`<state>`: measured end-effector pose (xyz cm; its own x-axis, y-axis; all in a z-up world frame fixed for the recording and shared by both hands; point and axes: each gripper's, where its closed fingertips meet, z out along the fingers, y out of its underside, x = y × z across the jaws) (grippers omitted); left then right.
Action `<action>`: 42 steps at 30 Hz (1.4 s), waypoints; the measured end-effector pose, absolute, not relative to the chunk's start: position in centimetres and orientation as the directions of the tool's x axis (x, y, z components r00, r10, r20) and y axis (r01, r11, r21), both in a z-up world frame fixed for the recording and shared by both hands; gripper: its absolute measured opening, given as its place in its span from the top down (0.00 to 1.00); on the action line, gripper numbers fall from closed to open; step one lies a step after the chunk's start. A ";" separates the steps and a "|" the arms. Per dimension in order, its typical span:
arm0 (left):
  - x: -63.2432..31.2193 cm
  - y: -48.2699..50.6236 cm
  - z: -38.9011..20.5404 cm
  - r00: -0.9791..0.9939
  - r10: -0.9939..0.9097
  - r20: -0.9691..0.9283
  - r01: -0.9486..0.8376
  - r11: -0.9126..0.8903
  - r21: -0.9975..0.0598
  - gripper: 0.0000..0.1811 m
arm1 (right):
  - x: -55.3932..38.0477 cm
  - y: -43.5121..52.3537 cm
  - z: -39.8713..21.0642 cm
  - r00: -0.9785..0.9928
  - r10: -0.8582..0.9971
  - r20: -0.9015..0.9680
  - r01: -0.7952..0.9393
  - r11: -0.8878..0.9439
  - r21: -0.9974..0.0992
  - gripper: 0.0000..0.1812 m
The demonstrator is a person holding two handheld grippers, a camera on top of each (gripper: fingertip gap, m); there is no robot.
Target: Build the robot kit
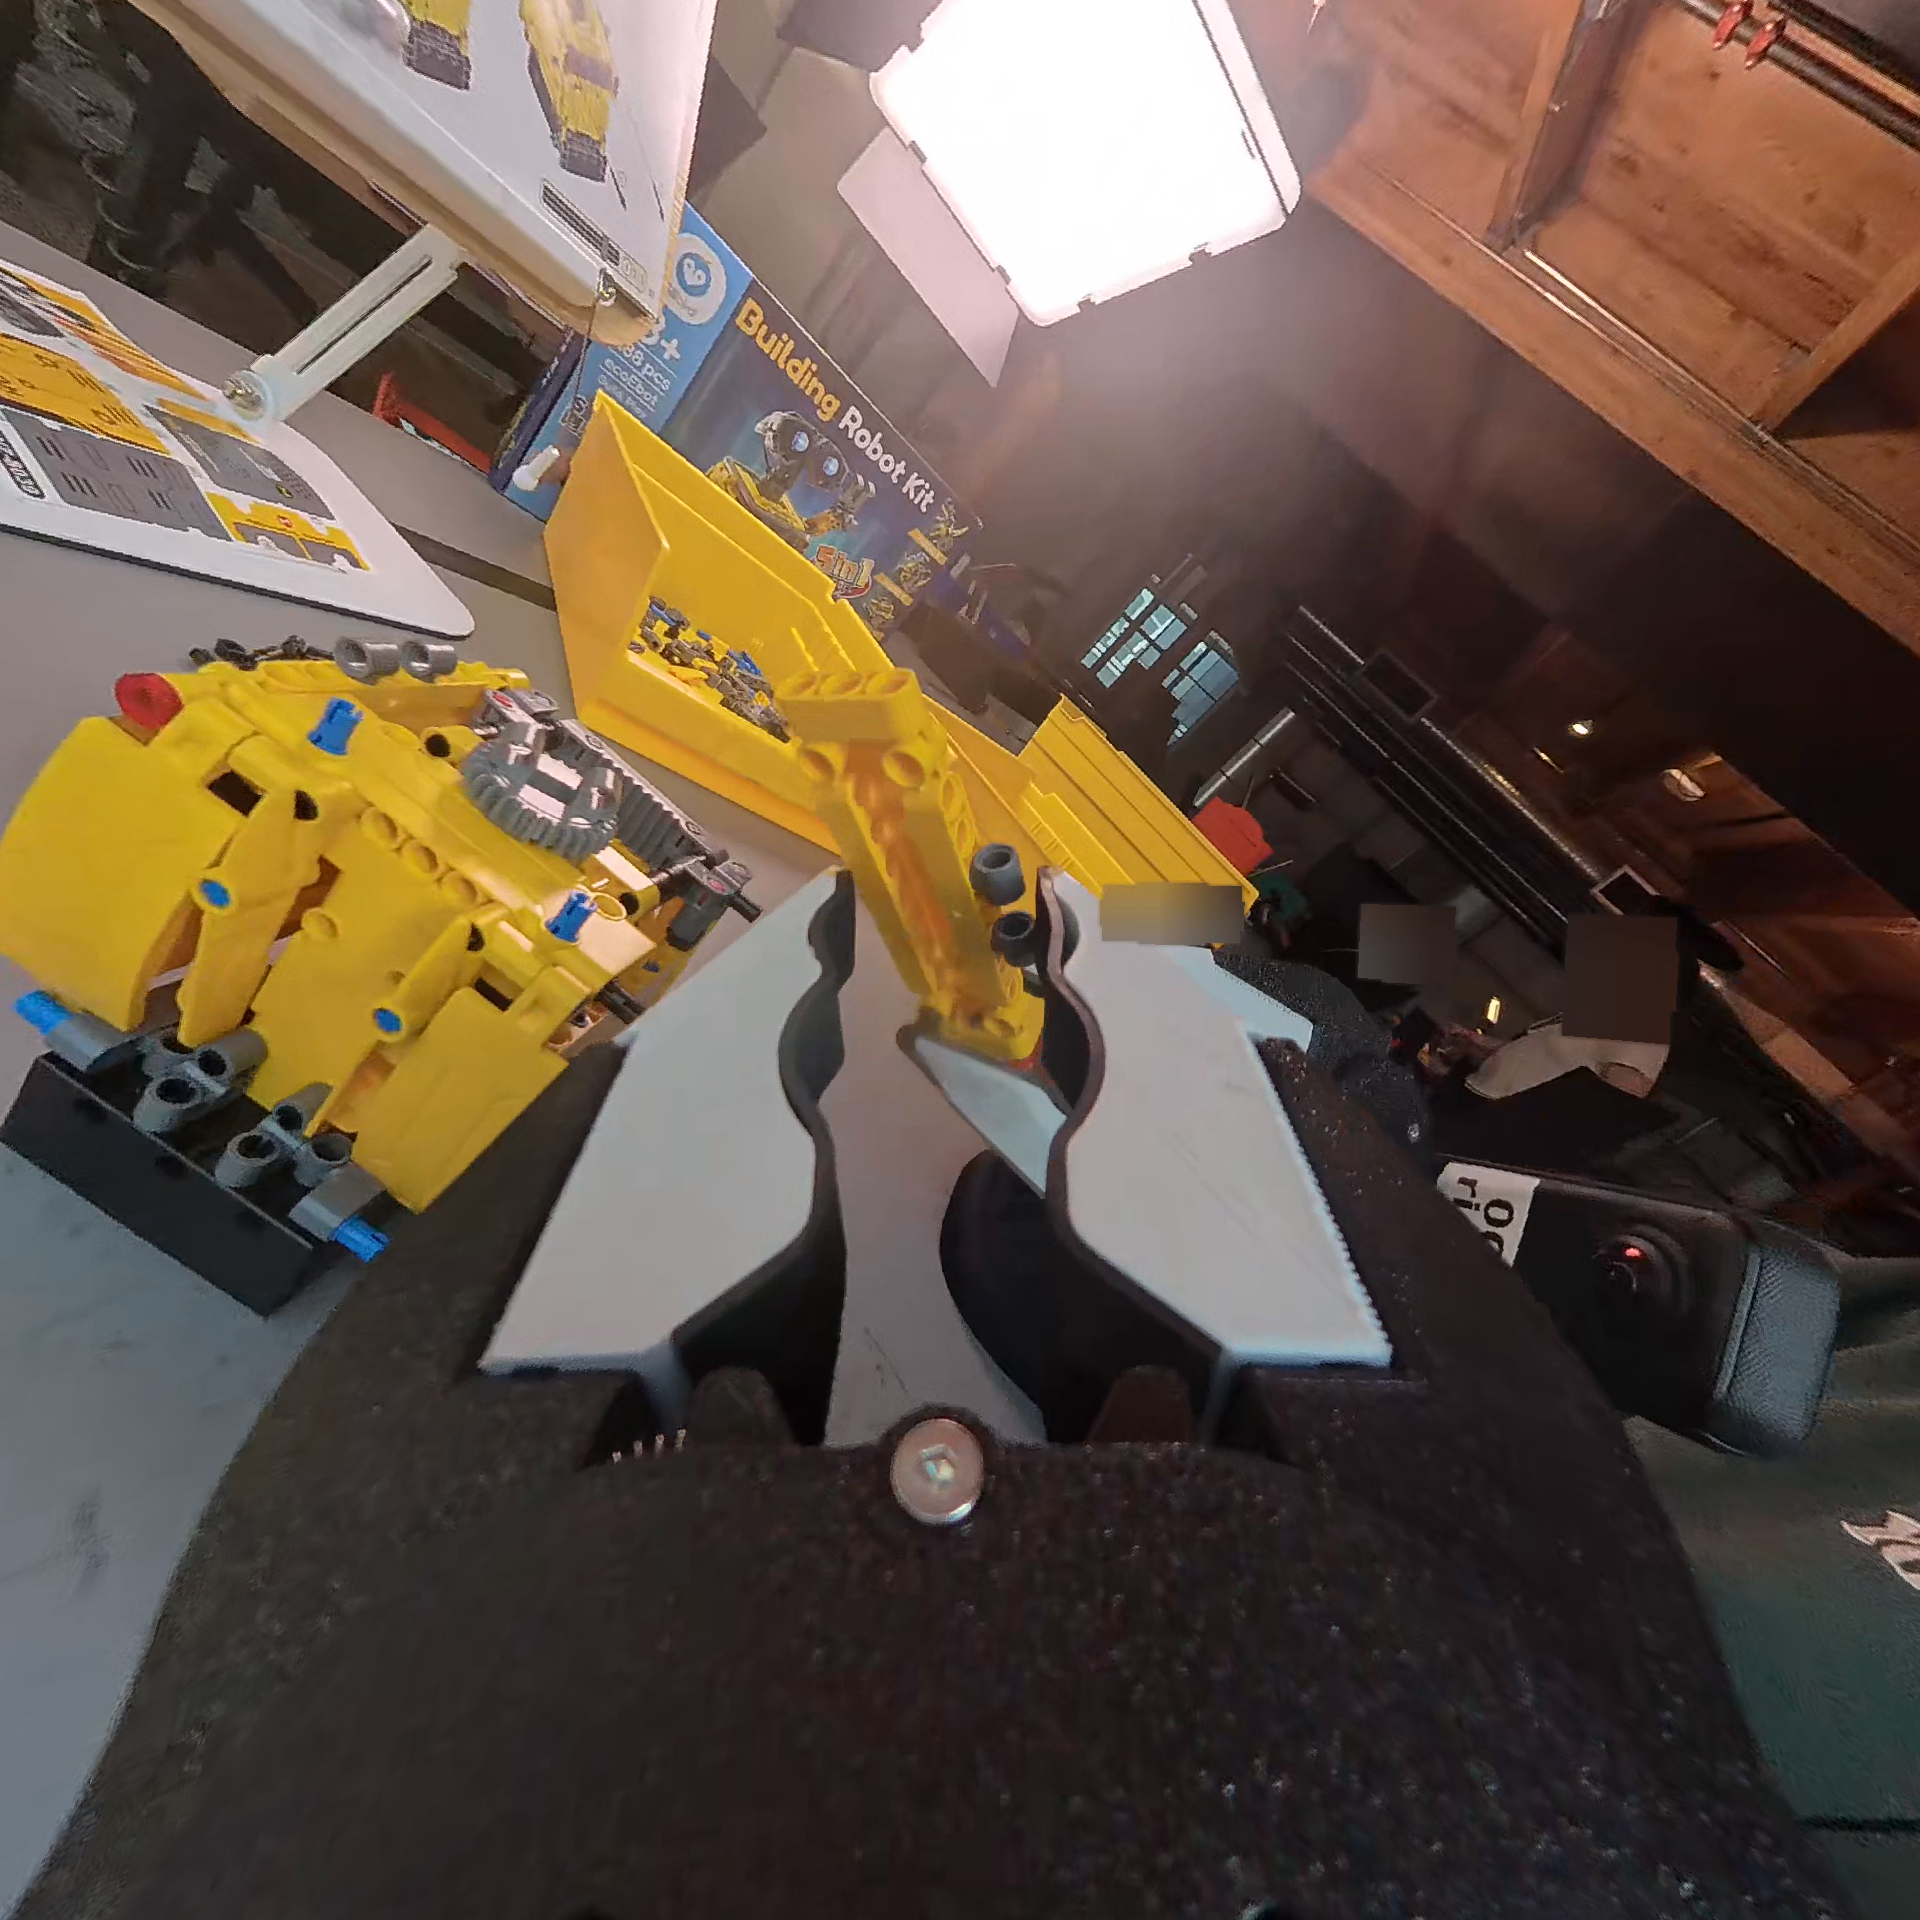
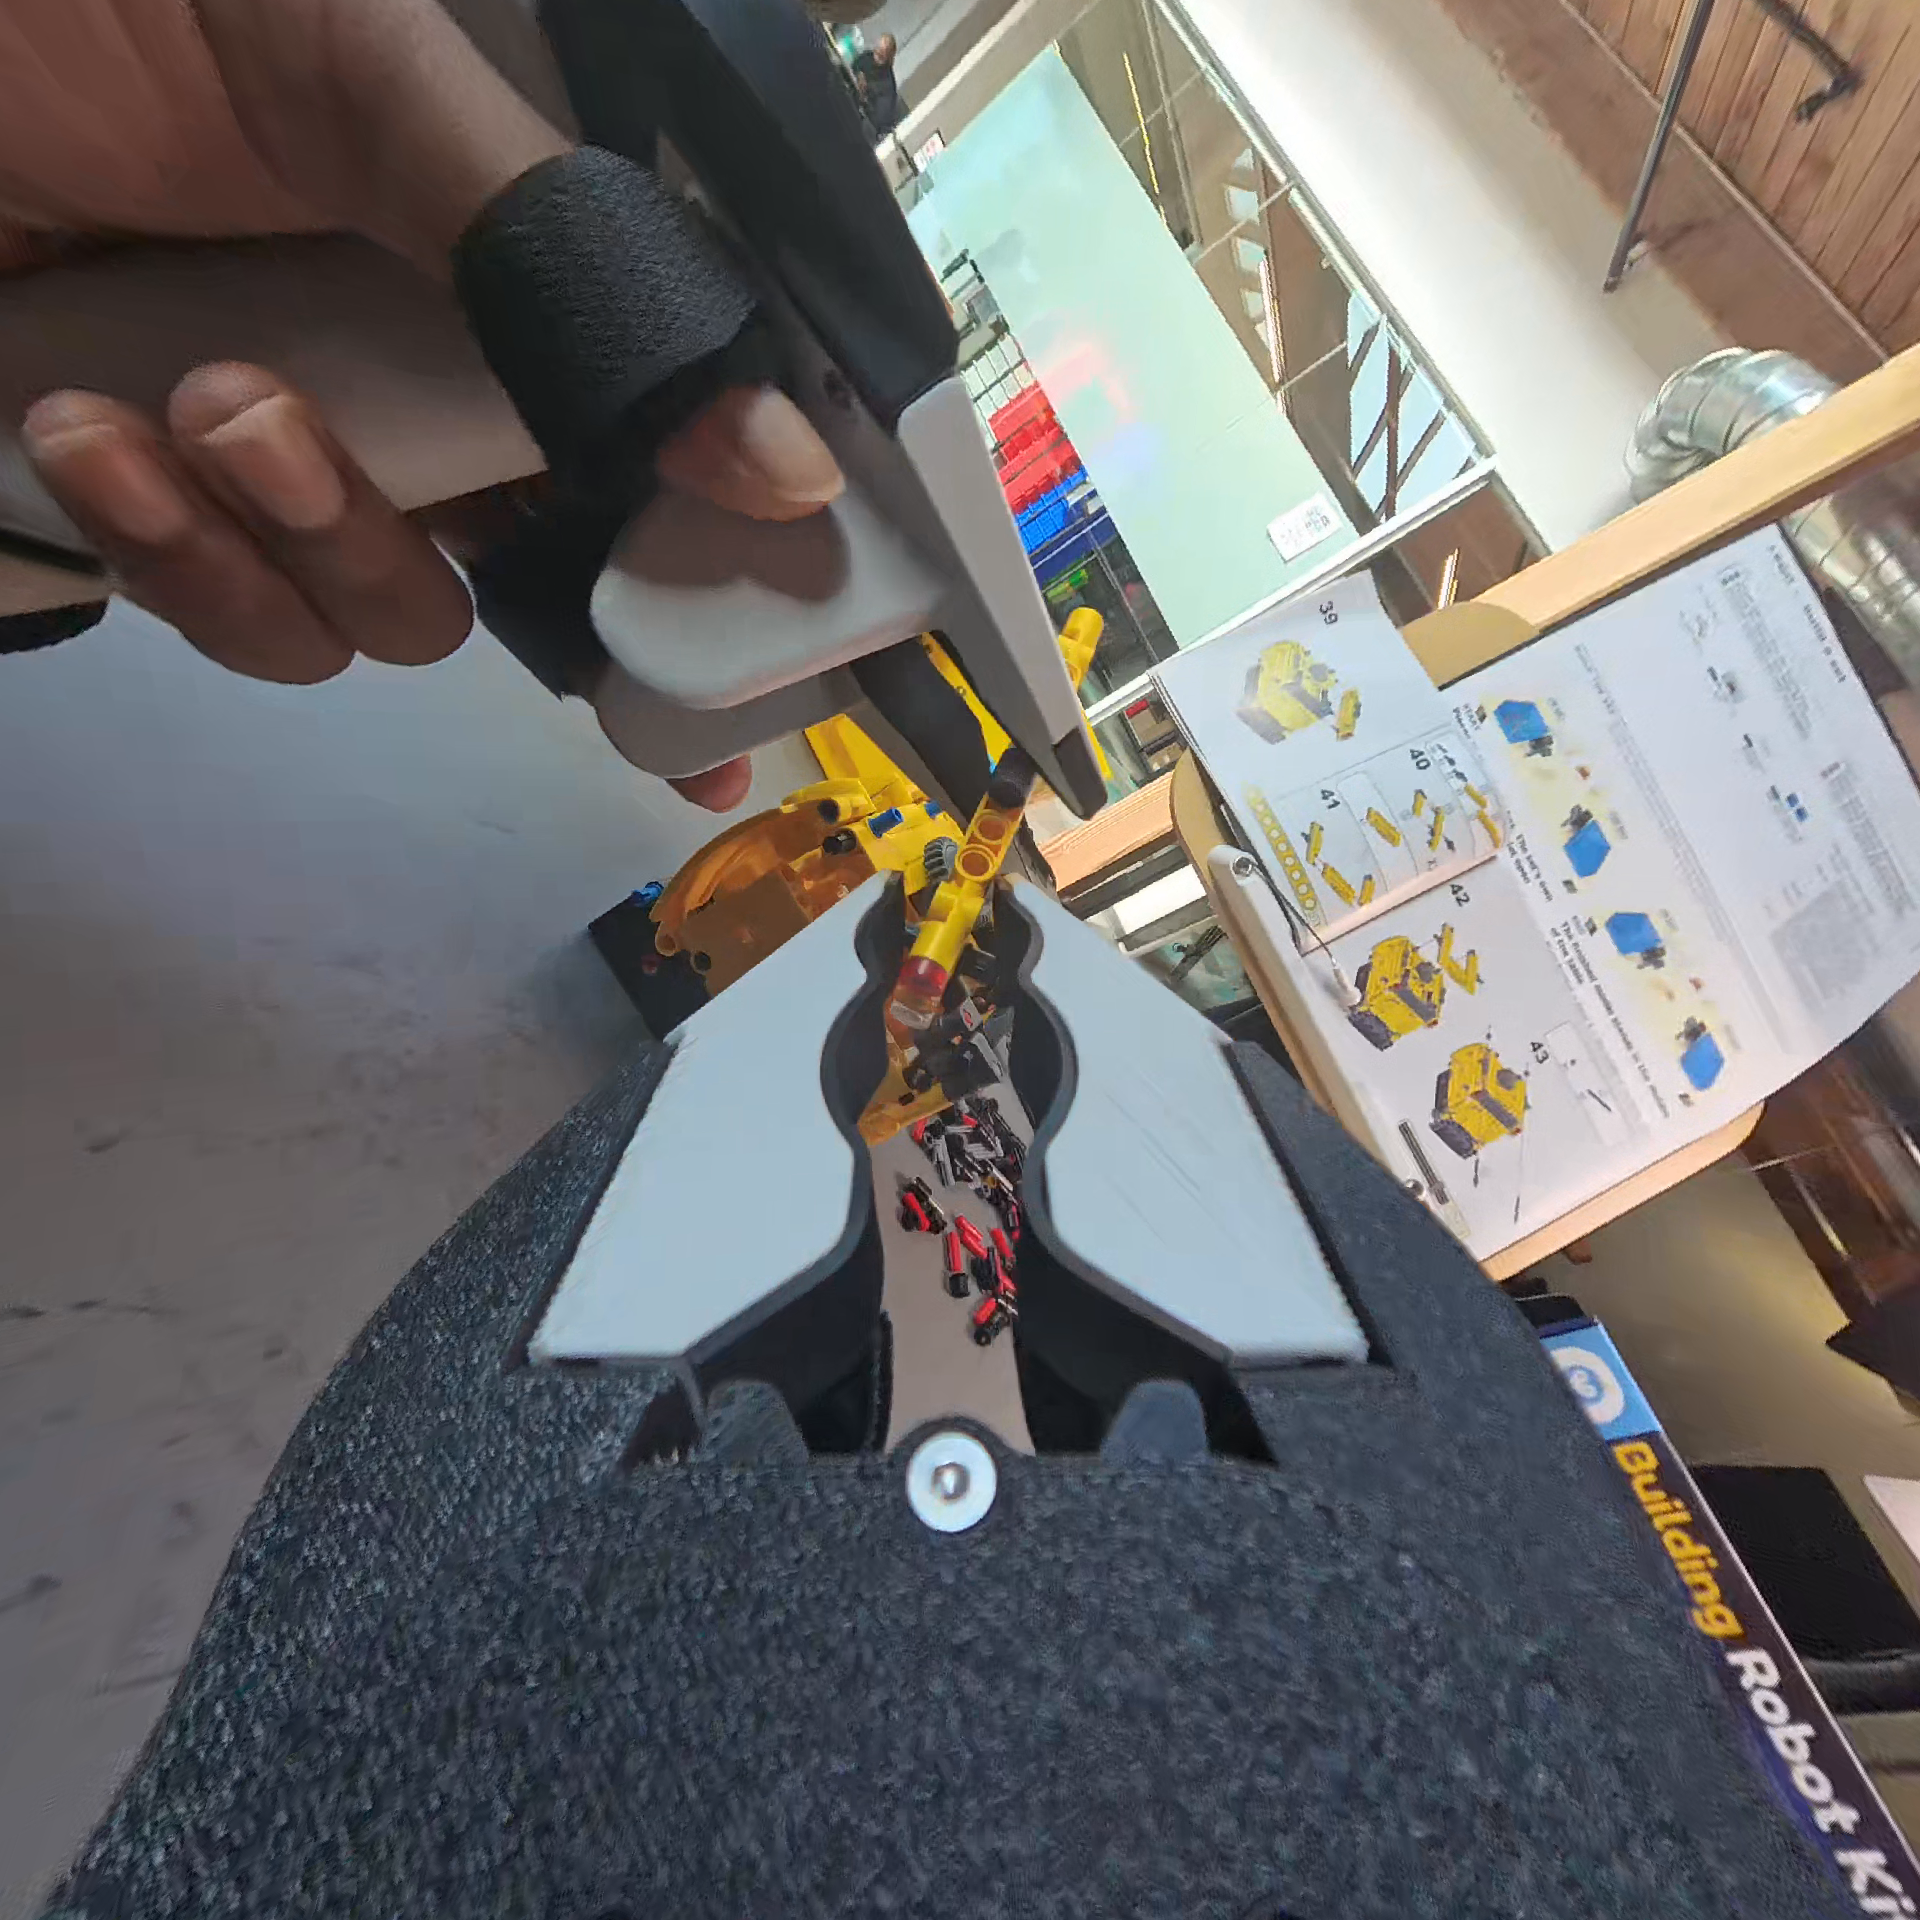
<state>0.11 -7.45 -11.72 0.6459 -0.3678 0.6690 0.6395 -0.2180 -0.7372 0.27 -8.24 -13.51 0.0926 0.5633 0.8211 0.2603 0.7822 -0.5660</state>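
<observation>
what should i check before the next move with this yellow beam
1. Left tool grips the beam: ok, a finger presses on each side.
2. Right tool grips the beam's lower end: cannot tell, its fingers flank it closely.
3. Model sits on its black base: ok.
4. Pins out of the grip: ok, they lie loose on the table beneath the right tool.
5. Instruction sheet readable: ok, it is propped up facing the work.
</observation>
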 end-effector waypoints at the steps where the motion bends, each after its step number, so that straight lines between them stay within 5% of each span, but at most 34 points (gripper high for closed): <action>1: -0.1 -7.5 -11.7 0.633 -0.379 0.675 0.646 -0.223 -0.730 0.82 | 0.2 -8.6 -13.6 0.078 0.557 0.827 0.242 0.794 -0.557 0.90; 7: 0.2 -9.1 -10.7 0.506 -0.552 0.662 0.594 -0.334 -0.732 0.82 | 1.1 -13.0 -15.1 -0.271 0.695 0.666 0.061 0.703 -0.709 0.85; 11: 1.3 -11.1 -10.5 0.389 -0.645 0.658 0.445 -0.493 -0.747 0.83 | 3.4 -13.8 -12.5 -0.500 0.765 0.406 0.001 0.469 -0.883 0.84; 18: 3.8 -12.7 -10.2 0.174 -0.700 0.693 0.202 -0.663 -0.721 0.82 | 3.0 -10.0 -10.3 -0.581 0.743 0.332 0.076 0.456 -0.887 0.72; 24: 5.8 -12.9 -11.7 0.089 -0.697 0.711 0.091 -0.706 -0.703 0.83 | 3.9 -11.0 -10.6 -0.740 0.664 0.107 0.107 0.274 -0.956 0.90; 30: 4.0 -11.7 -12.8 0.197 -0.733 0.652 0.143 -0.636 -0.758 0.84 | 4.6 -9.4 -11.0 -0.753 0.655 -0.054 0.130 0.068 -0.989 0.96; 42: 0.3 -8.8 -12.9 0.631 -0.748 0.208 0.033 -0.242 -0.970 0.87 | 2.6 -4.9 -9.7 -0.671 0.677 -0.302 0.071 -0.348 -0.935 0.96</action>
